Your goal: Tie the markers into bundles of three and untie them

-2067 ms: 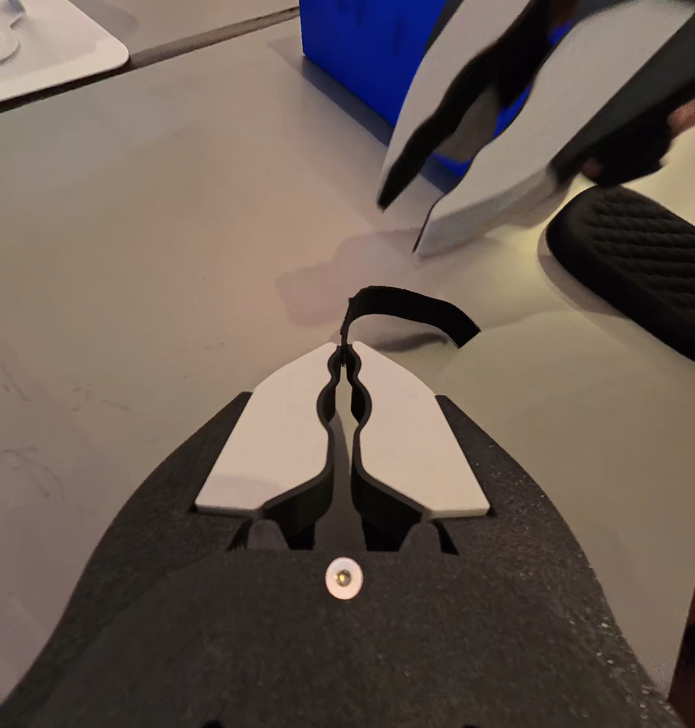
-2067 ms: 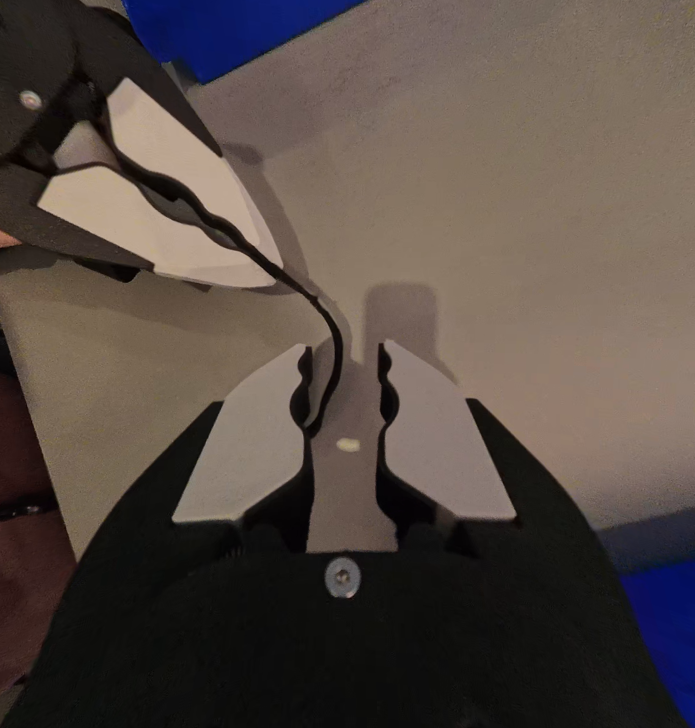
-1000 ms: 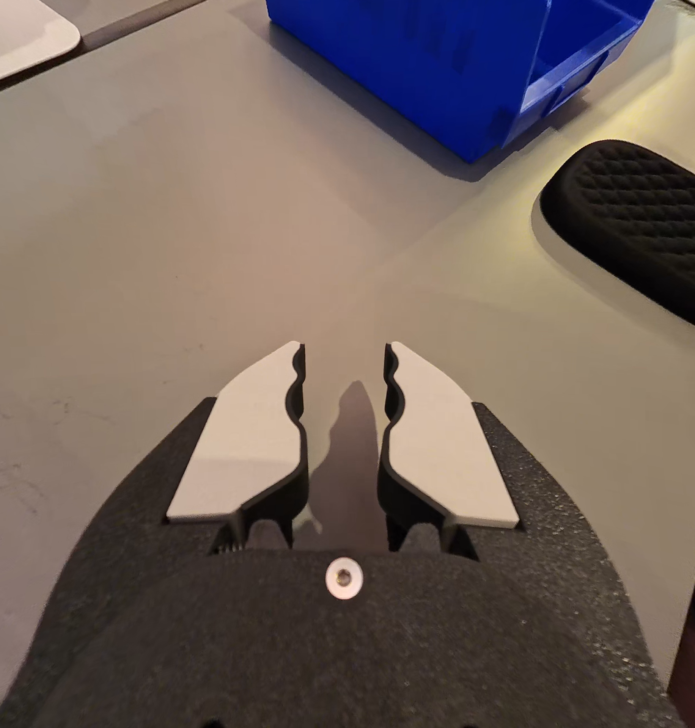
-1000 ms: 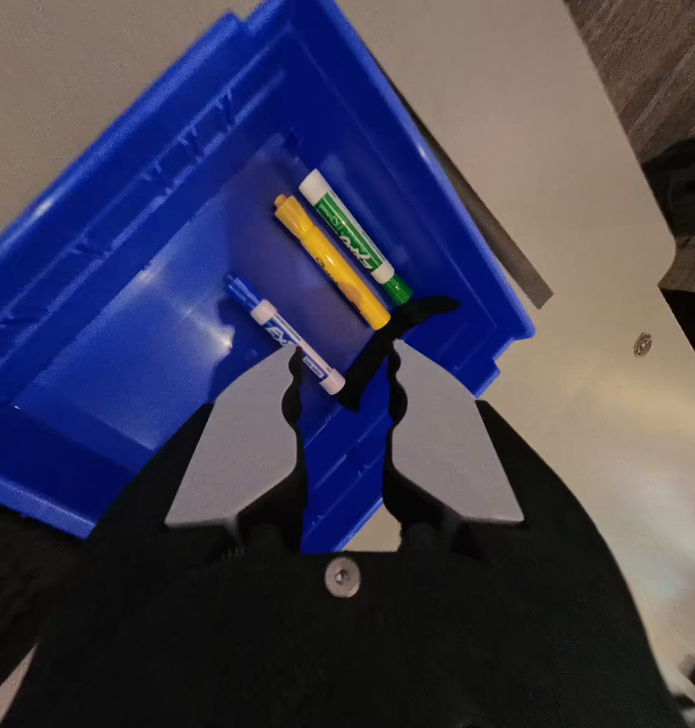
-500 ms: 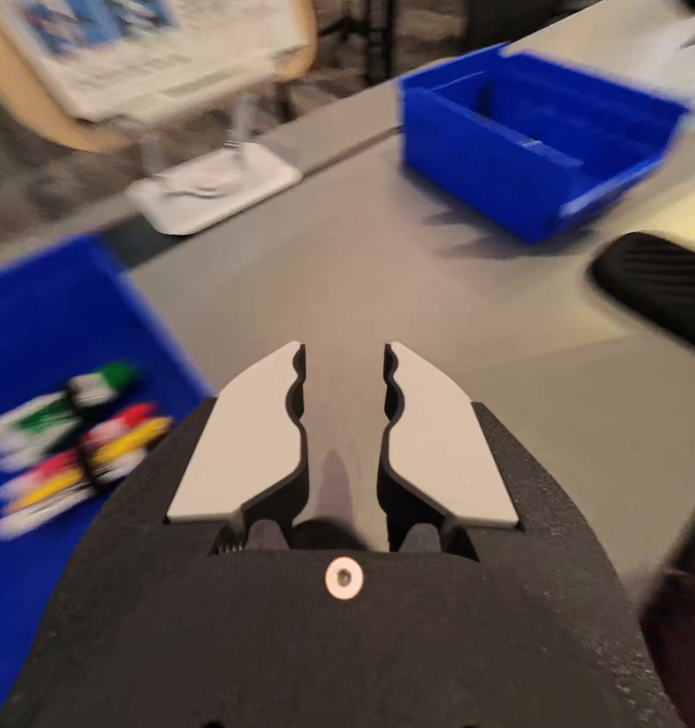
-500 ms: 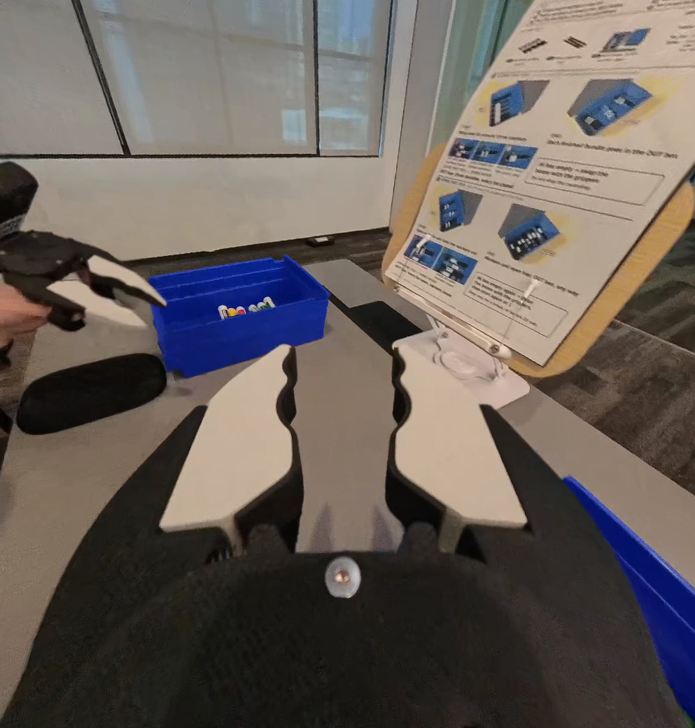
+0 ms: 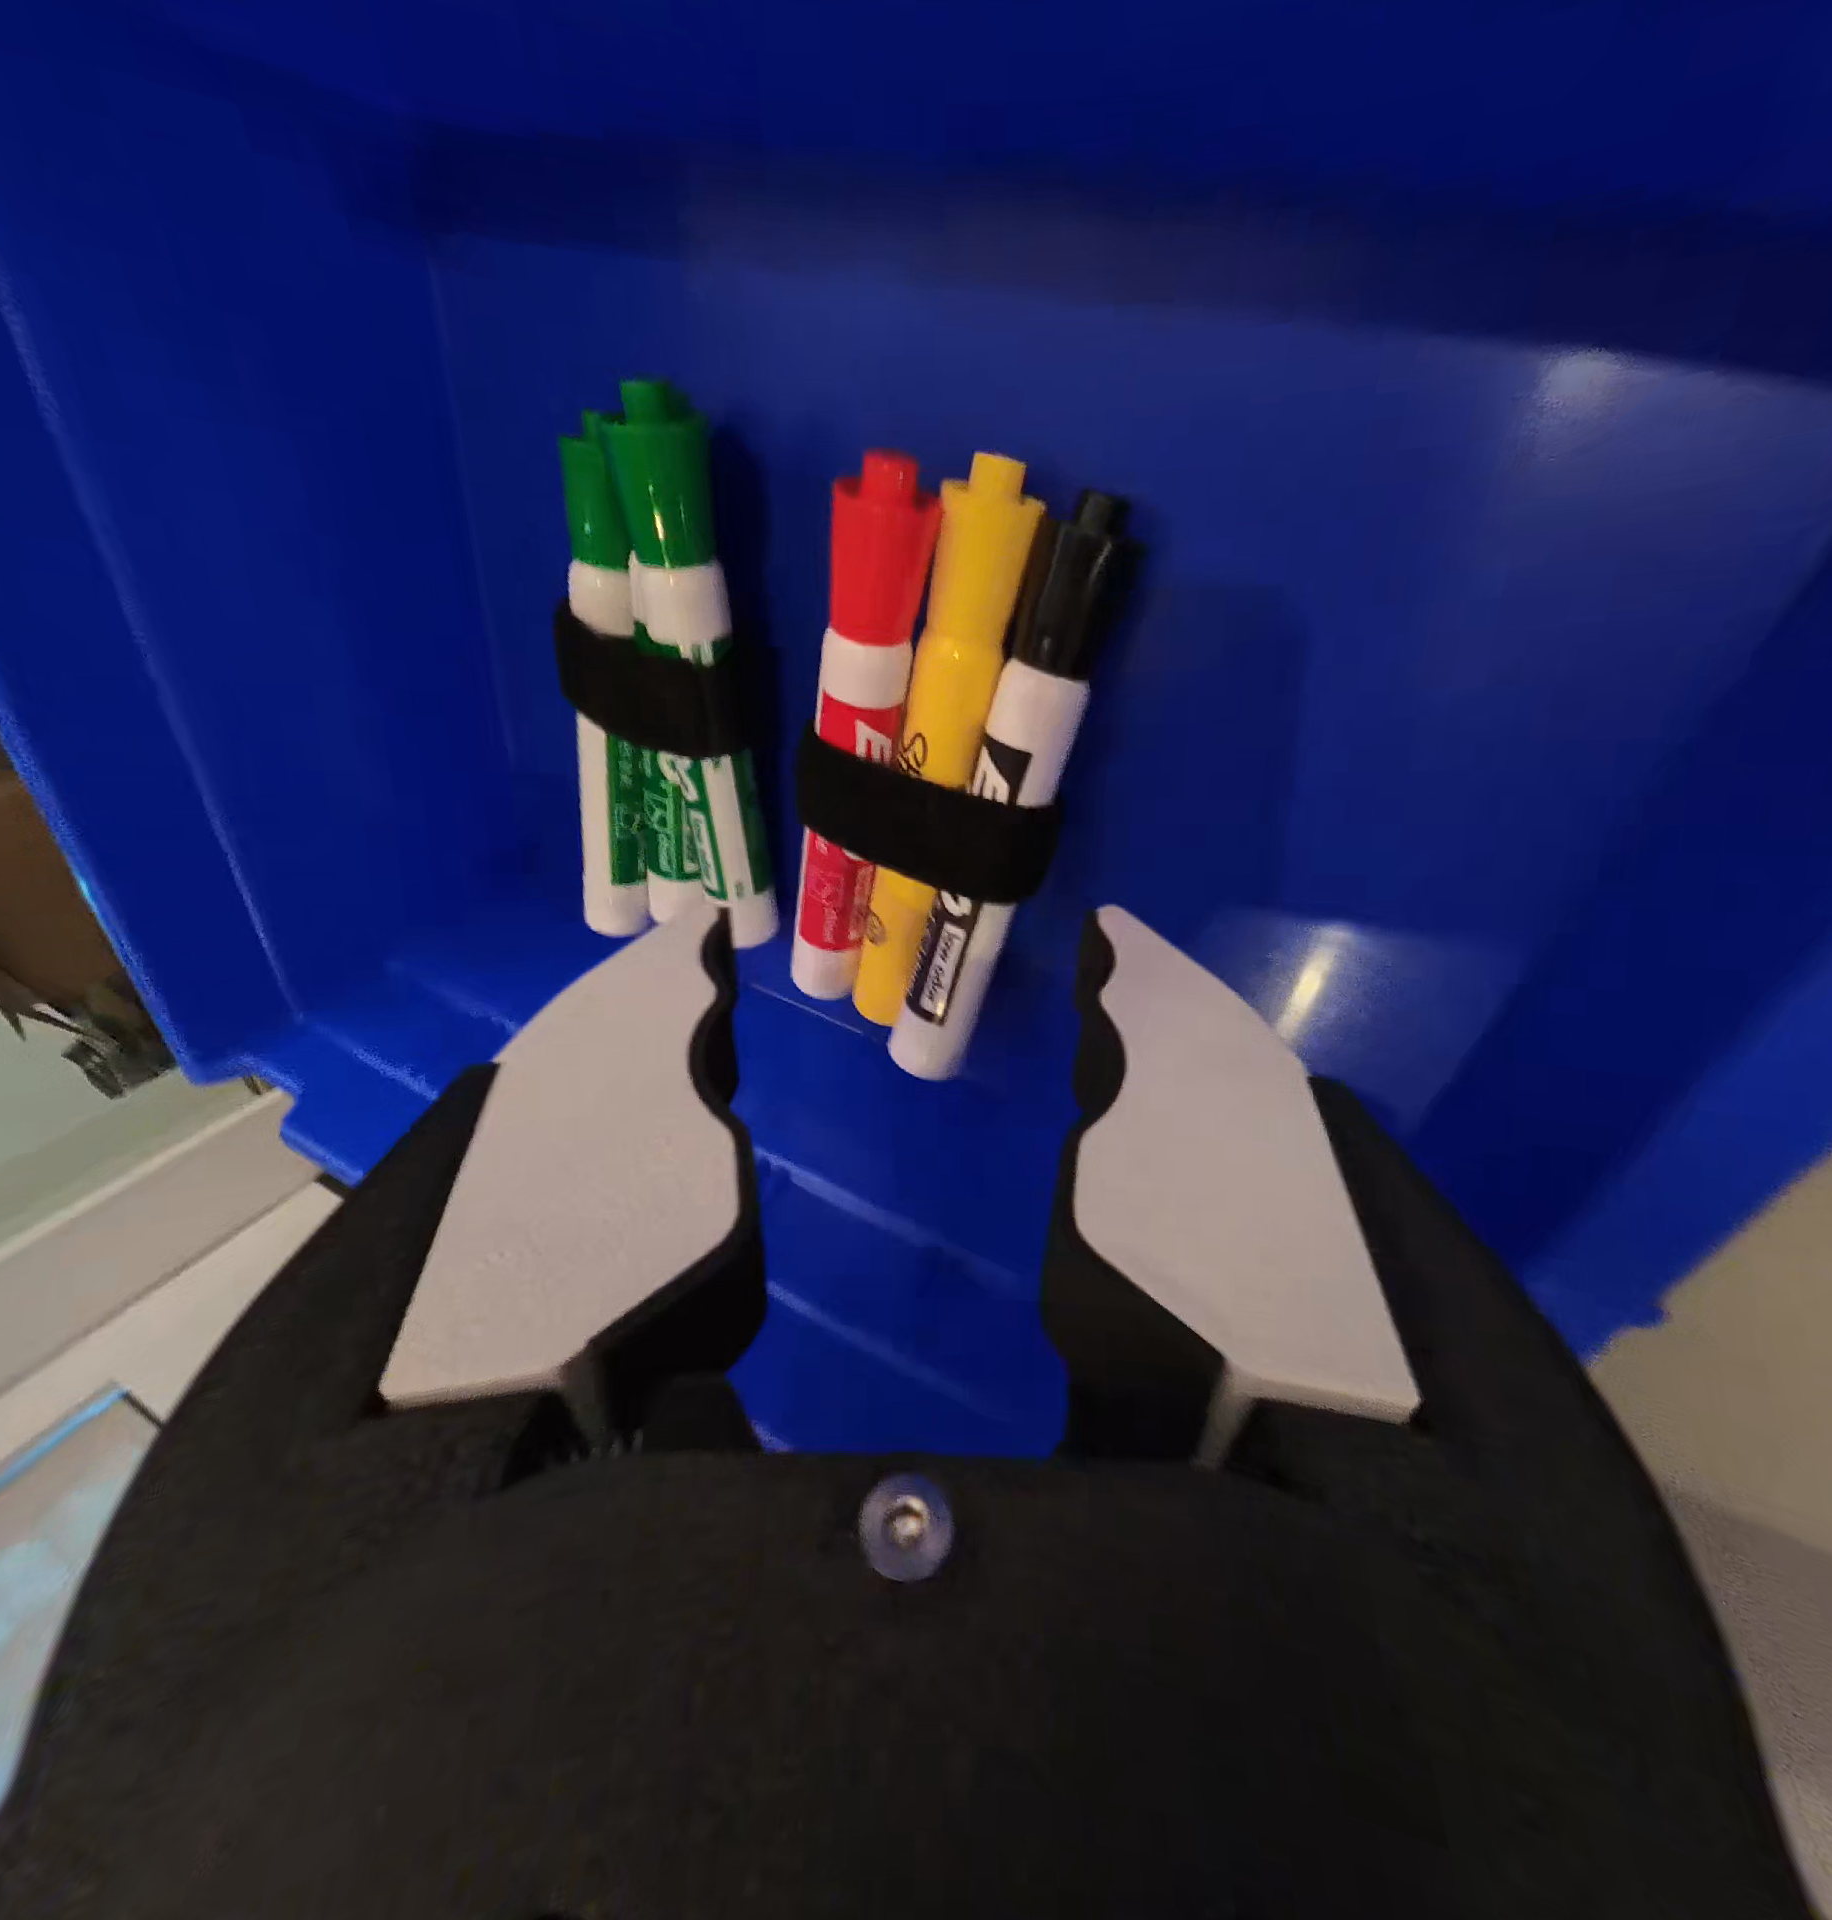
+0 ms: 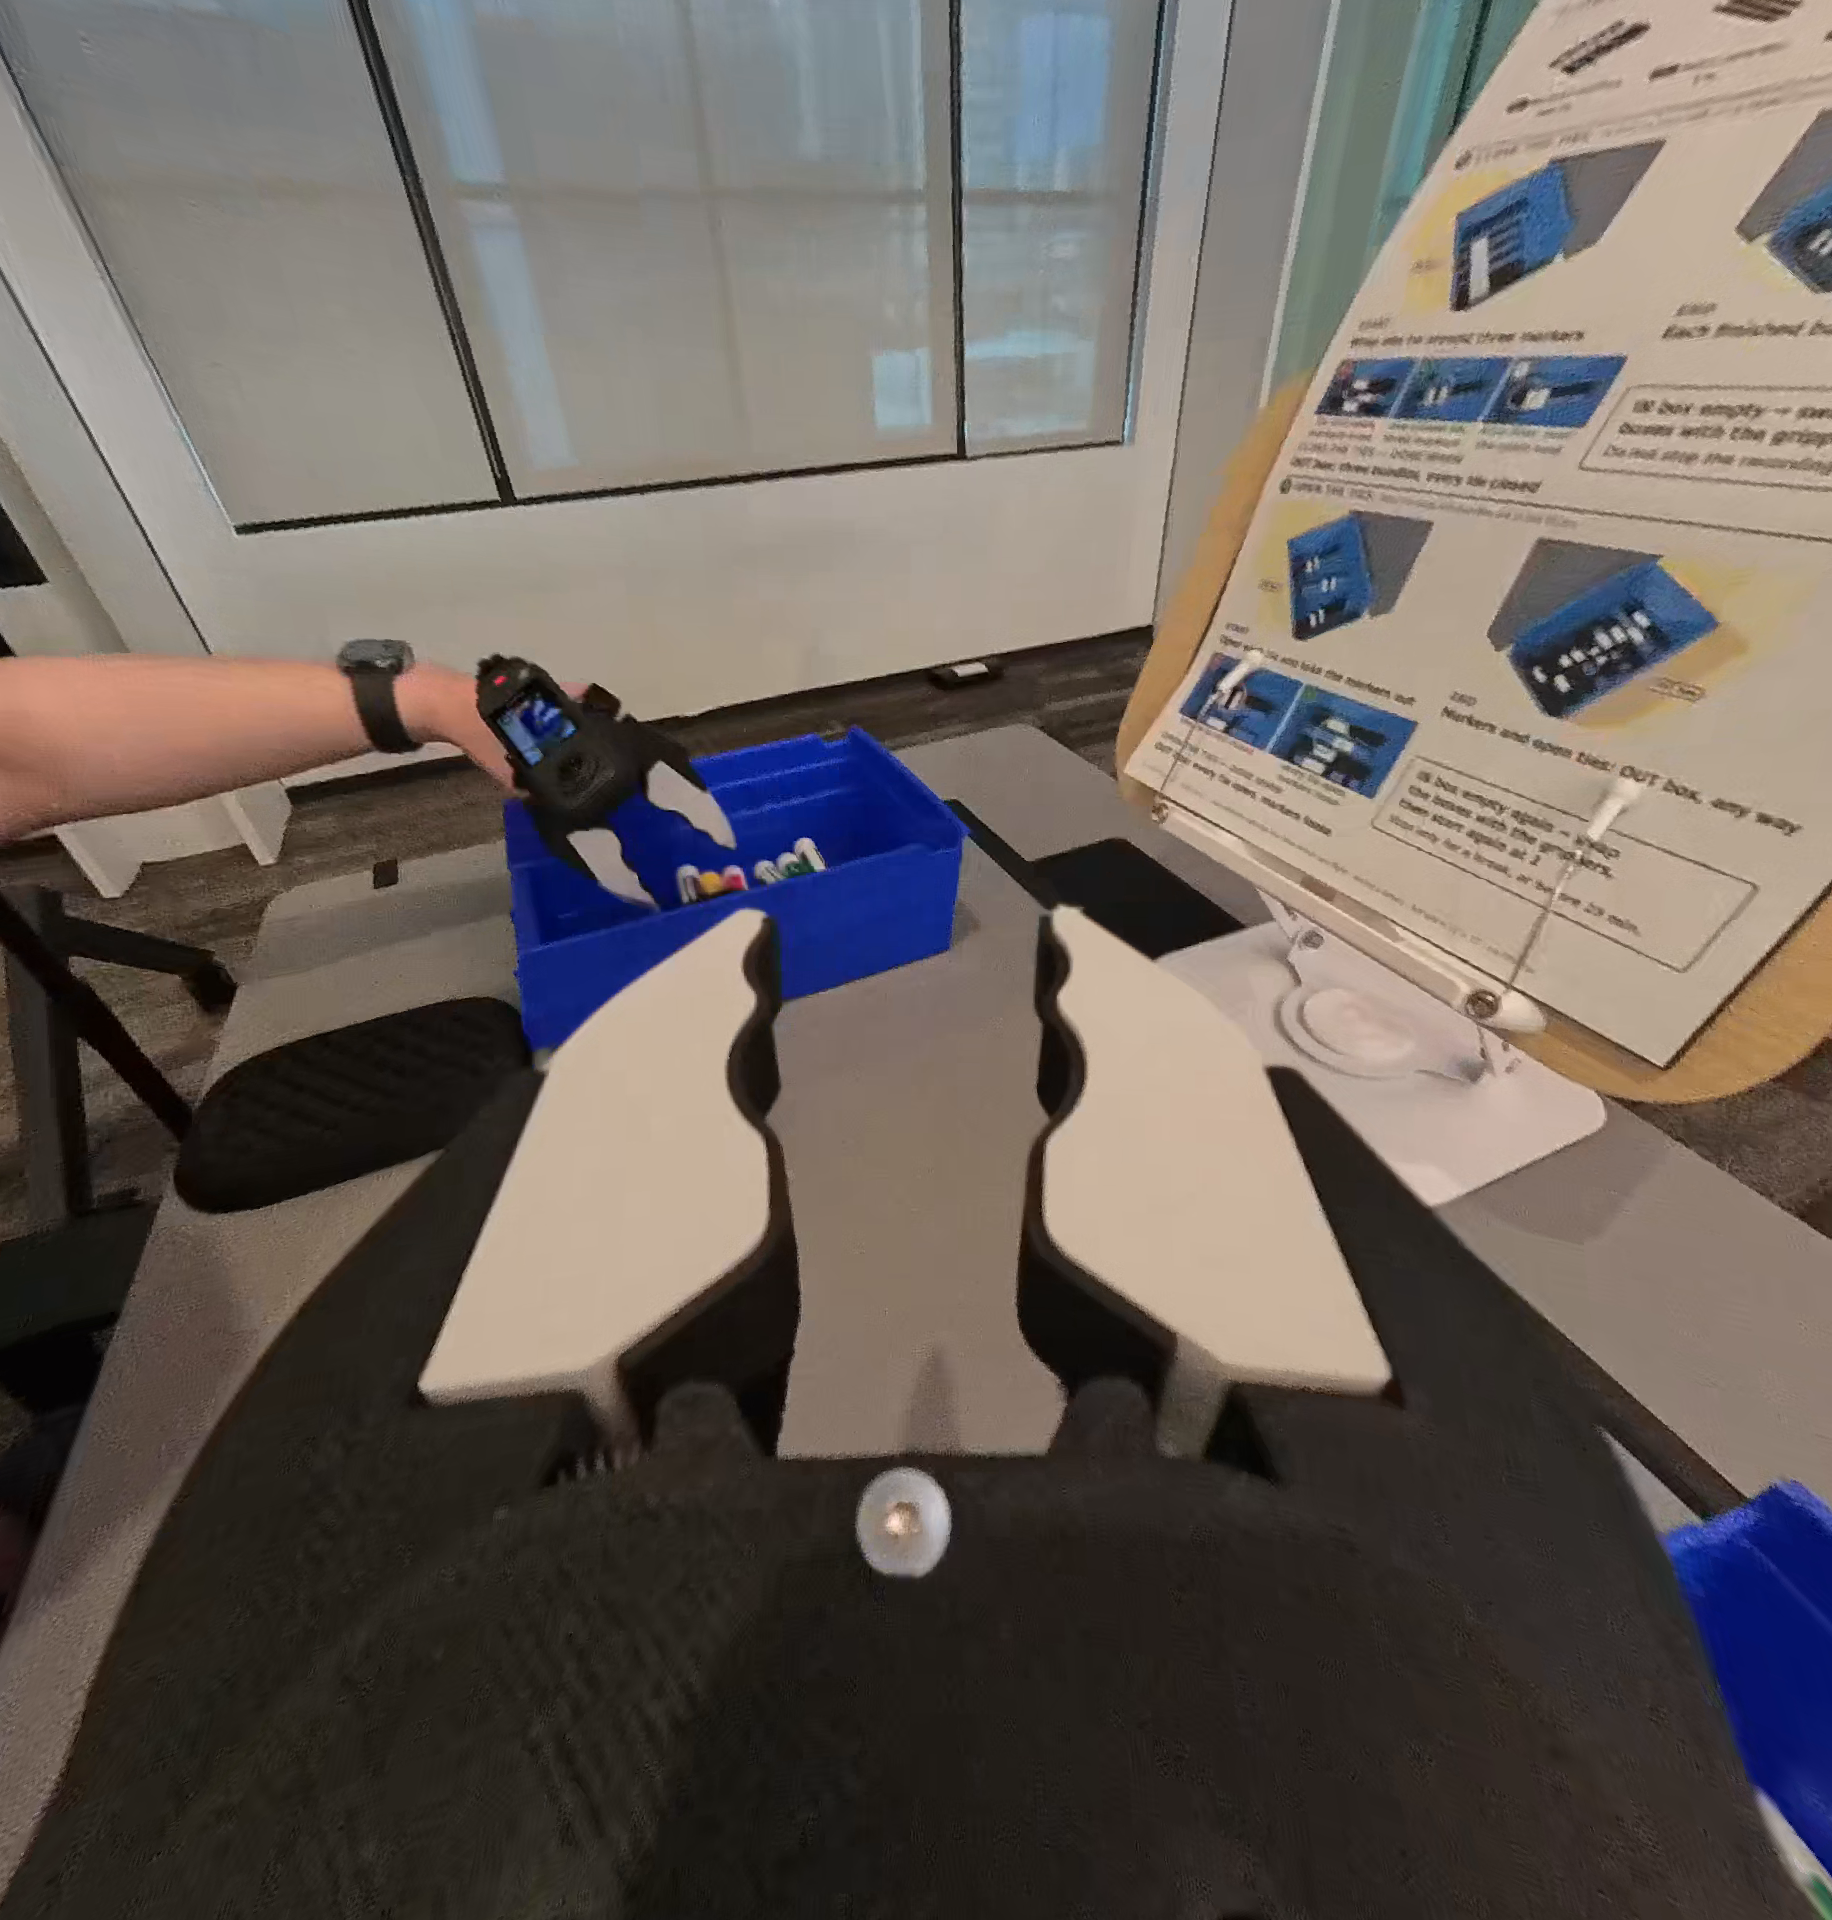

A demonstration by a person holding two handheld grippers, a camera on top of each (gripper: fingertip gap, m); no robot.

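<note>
Two strapped bundles [image 7: 917,758] are seen in the blue bin [image 7: 1514,623]; untying is judged pending. The left tool [image 7: 901,940] and right tool [image 8: 901,925] are held spread, empty.

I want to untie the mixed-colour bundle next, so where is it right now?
In the left wrist view, the mixed-colour bundle lies on the floor of the blue bin, just right of the green bundle, directly ahead of the open left tool.
</note>
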